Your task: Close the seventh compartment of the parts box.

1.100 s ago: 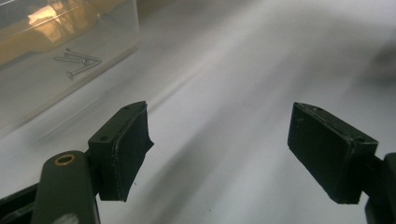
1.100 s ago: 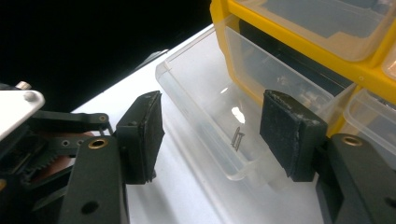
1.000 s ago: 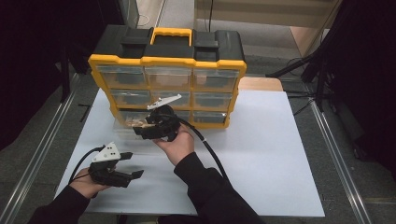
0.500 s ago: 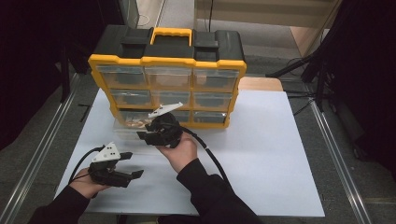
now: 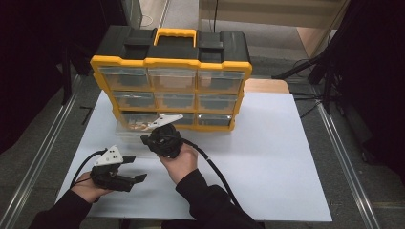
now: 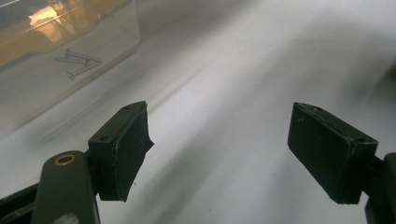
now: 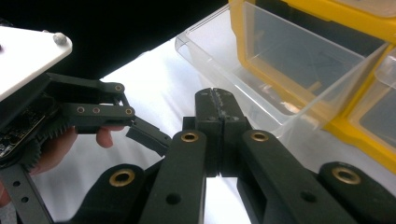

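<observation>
A yellow organizer (image 5: 172, 62) with clear drawers stands at the back of the white sheet. Its bottom-left drawer (image 5: 128, 132) is pulled out and holds several screws (image 6: 77, 63). My right gripper (image 5: 148, 140) hovers just in front of that drawer (image 7: 261, 79). Its jaws have just been closing, and in the right gripper view they are shut pad to pad (image 7: 217, 107) with nothing between them. My left gripper (image 5: 136, 168) rests low at the front left, open, its pads (image 6: 126, 149) wide apart over bare sheet.
The white sheet (image 5: 277, 157) covers the table, with free room to the right. Metal rails (image 5: 43, 152) run along both table sides. The right gripper's cable (image 5: 215, 169) trails back over the forearm. My left gripper (image 7: 93, 112) also shows at the left of the right gripper view.
The right gripper has drifted a little toward the person, away from the organizer front, and its jaws have closed. The left gripper has stayed where it was.
</observation>
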A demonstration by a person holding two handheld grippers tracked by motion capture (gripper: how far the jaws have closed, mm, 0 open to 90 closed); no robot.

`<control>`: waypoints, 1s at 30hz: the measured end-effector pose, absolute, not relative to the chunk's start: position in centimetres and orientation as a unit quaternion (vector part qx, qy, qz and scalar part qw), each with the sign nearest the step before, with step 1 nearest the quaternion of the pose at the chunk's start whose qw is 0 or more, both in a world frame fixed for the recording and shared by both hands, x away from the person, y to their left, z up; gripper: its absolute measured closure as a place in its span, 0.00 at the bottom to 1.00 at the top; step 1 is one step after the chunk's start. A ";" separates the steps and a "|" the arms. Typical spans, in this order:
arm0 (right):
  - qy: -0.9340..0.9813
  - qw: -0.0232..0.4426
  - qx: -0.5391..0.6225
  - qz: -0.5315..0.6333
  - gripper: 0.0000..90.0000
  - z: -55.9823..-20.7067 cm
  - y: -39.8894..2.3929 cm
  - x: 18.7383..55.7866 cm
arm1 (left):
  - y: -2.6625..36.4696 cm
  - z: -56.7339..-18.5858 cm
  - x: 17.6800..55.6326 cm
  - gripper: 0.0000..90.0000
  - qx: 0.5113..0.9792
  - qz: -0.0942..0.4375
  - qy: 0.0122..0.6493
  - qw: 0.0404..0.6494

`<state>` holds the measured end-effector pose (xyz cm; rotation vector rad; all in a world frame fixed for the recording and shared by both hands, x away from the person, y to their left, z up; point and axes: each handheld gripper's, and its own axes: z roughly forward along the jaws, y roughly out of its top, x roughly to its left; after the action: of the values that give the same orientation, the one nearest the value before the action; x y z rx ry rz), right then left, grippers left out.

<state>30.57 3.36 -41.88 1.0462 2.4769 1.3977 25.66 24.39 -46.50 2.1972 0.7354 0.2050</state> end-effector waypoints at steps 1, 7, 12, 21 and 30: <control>0.817 0.057 0.344 0.460 1.00 -42.0 3.5 30.6 | 24.4 -46.5 25.7 0.23 0.867 0.081 0.291 0.397; 0.817 0.056 0.348 0.456 1.00 -42.5 4.1 30.5 | 24.4 -46.5 25.6 0.23 0.866 0.081 0.291 0.399; 0.816 0.070 0.356 0.449 1.00 -43.0 4.4 30.5 | 24.4 -46.5 25.6 0.23 0.866 0.081 0.290 0.399; 0.811 0.074 0.370 0.447 1.00 -43.8 4.5 30.9 | 24.4 -46.5 25.6 0.23 0.867 0.081 0.289 0.398; 0.814 0.081 0.369 0.442 1.00 -44.1 4.5 31.4 | 24.4 -46.5 25.6 0.23 0.867 0.080 0.289 0.399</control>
<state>31.35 4.49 -44.13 1.1020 2.4333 1.3215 25.64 24.40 -46.49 2.1941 0.7309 0.2028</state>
